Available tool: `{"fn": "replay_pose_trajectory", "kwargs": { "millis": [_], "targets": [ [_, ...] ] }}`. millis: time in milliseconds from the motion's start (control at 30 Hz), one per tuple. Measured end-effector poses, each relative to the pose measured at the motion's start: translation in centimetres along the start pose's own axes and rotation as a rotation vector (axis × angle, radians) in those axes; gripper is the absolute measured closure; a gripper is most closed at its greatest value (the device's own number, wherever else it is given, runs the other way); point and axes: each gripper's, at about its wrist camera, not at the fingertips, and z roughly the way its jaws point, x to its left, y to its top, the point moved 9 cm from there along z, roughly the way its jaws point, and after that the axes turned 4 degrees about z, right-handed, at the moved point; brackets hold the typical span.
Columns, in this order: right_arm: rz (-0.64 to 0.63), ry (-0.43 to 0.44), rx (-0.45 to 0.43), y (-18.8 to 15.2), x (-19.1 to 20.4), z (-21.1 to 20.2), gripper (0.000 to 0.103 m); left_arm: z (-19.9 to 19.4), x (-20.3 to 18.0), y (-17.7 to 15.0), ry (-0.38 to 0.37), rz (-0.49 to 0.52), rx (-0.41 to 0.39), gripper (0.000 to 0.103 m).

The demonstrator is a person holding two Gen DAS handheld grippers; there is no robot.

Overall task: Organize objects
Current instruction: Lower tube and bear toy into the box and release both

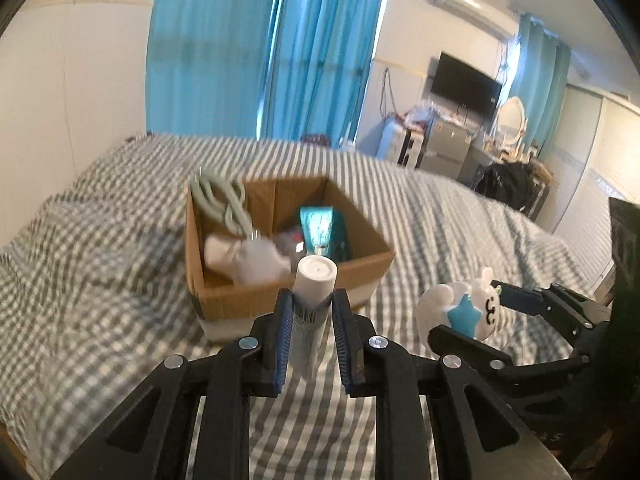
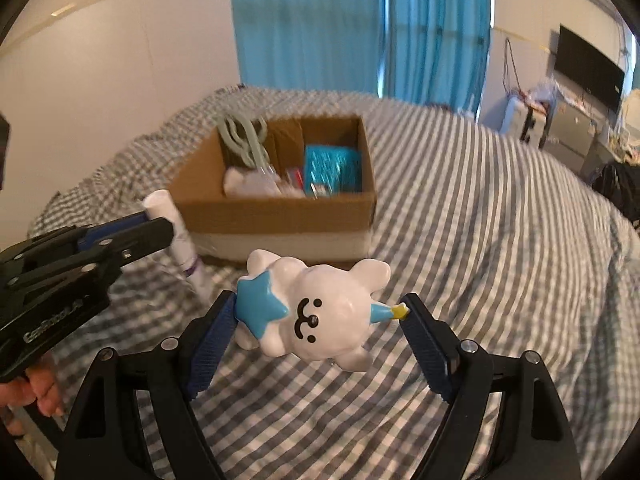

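Observation:
My left gripper (image 1: 312, 300) is shut on a white tube with a round cap (image 1: 314, 280), held above the bed just in front of an open cardboard box (image 1: 288, 292). The tube also shows in the right wrist view (image 2: 176, 236). My right gripper (image 2: 320, 308) is shut on a white figurine with a blue star (image 2: 316, 312), held above the bed in front of the box (image 2: 280, 212). The figurine also shows at the right of the left wrist view (image 1: 464, 308). The box holds grey-green scissors (image 2: 244, 140), a teal packet (image 2: 330, 168) and white items.
The box sits on a bed with a grey-and-white checked cover (image 1: 100, 264). Blue curtains (image 1: 260, 48) hang behind the bed. A TV (image 1: 466, 82), a mirror and cluttered furniture stand at the far right.

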Motion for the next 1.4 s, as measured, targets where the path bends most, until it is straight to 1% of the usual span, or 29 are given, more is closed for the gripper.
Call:
{"fn": "replay_pose_trajectory", "kwargs": {
  "millis": [100, 267, 367, 467, 567, 633, 700, 833, 867, 967, 1033, 1100, 1233, 1400],
  "targets": [
    [-0.028, 0.0, -0.063, 2.5, 0.7, -2.9, 0.021, -1.5, 0.0, 3.0, 0.01, 0.02, -0.048, 0.083],
    [-0.078, 0.003, -0.148, 7.7, 2.1, -5.6, 0.021, -2.4, 0.4, 7.2, 0.047, 0.052, -0.11, 0.083],
    [-0.103, 0.0, -0.183, 10.4, 3.1, -5.8, 0.021, -2.1, 1.0, 9.2, 0.057, 0.059, -0.128, 0.083],
    [-0.117, 0.012, -0.202, 12.9, 3.6, -5.4, 0.021, -0.8, 2.2, 10.5, 0.067, 0.057, -0.126, 0.083],
    [-0.129, 0.015, -0.204, 14.7, 3.9, -4.3, 0.021, 1.2, 3.5, 11.1, 0.082, 0.064, -0.106, 0.083],
    [-0.138, 0.016, -0.193, 15.5, 3.9, -2.6, 0.021, 2.7, 4.1, 10.9, 0.085, 0.063, -0.084, 0.083],
    [-0.137, 0.023, -0.175, 15.7, 4.0, -1.2, 0.021, 4.6, 4.9, 10.5, 0.09, 0.059, -0.058, 0.083],
    [-0.127, 0.025, -0.119, 15.5, 3.5, 3.5, 0.021, 8.6, 6.5, 8.5, 0.105, 0.048, 0.013, 0.083],
    [-0.118, 0.029, -0.105, 15.1, 3.2, 4.3, 0.021, 9.9, 7.0, 7.8, 0.109, 0.044, 0.037, 0.083],
    [-0.098, 0.039, -0.049, 14.2, 2.4, 8.0, 0.021, 12.3, 7.6, 6.2, 0.112, 0.041, 0.081, 0.083],
    [-0.1, 0.046, -0.025, 13.1, 2.3, 9.7, 0.021, 13.8, 7.8, 5.4, 0.108, 0.041, 0.108, 0.083],
    [-0.098, 0.048, -0.003, 12.6, 2.0, 11.6, 0.021, 14.5, 7.6, 4.7, 0.107, 0.047, 0.12, 0.083],
    [-0.084, 0.061, 0.026, 12.0, 1.1, 14.1, 0.021, 16.2, 7.7, 4.1, 0.107, 0.051, 0.139, 0.083],
    [-0.104, 0.043, 0.005, 11.5, 2.0, 14.8, 0.02, 17.3, 8.1, 3.8, 0.101, 0.045, 0.161, 0.083]
  ]
}}
